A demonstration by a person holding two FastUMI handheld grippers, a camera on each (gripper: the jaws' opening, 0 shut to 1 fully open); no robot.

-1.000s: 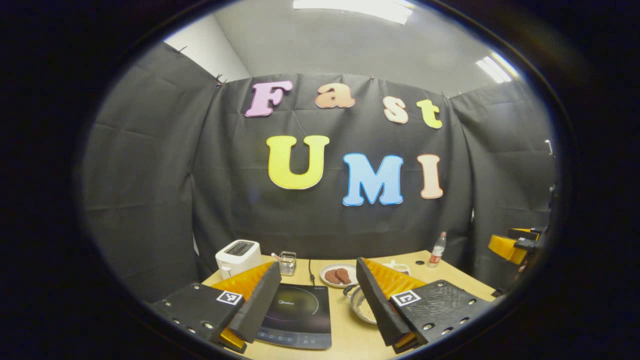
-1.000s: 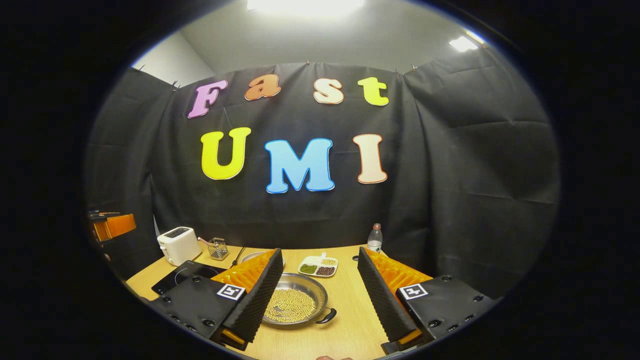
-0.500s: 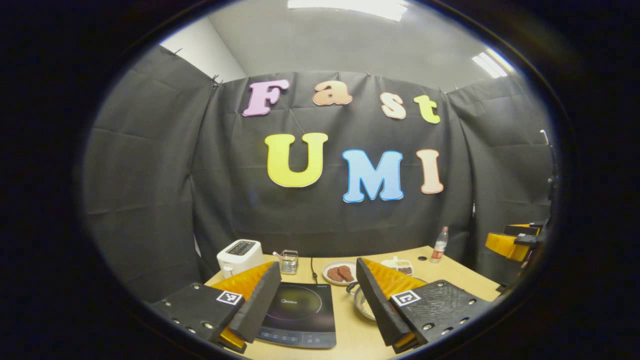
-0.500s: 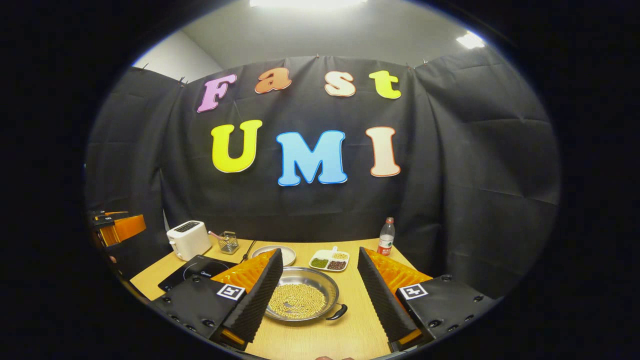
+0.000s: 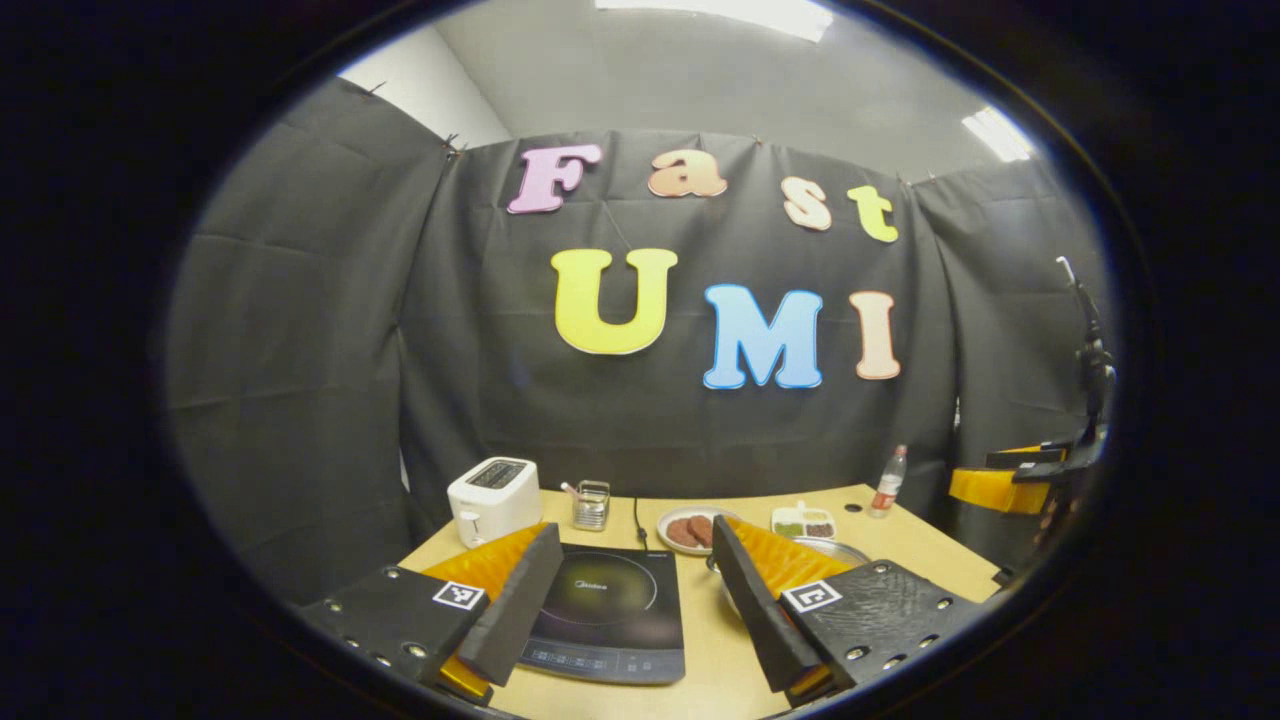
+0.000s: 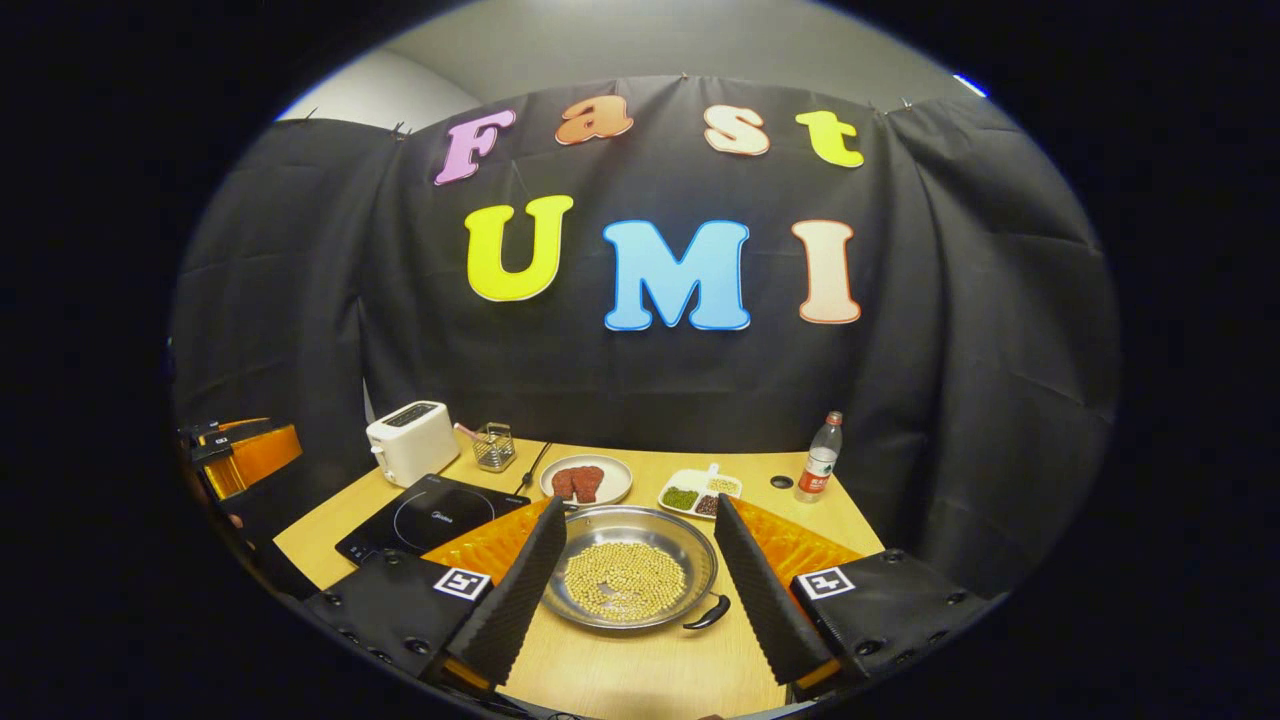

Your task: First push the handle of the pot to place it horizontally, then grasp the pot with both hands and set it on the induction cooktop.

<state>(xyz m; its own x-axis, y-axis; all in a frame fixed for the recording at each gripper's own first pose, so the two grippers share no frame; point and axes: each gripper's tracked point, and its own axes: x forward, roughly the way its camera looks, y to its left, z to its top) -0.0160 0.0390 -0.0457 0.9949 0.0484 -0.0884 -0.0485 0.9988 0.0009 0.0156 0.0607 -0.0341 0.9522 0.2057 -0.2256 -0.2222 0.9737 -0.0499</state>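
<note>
We hold both grippers' jaws spread wide above the wooden table, the right gripper framing the shallow steel pot of beans beside the black induction cooktop, ready to nudge its black handle.

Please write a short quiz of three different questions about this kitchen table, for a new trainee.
1. True or false: the pot already stands on the induction cooktop.
2. The pot holds: A) water B) small yellowish beans C) meat.
3. Fill in: the white appliance at the table's back corner is a ____.

Key: 1 false, the pot is on the table beside the cooktop, between the open fingers of the right gripper. 2 B. 3 toaster.
</note>
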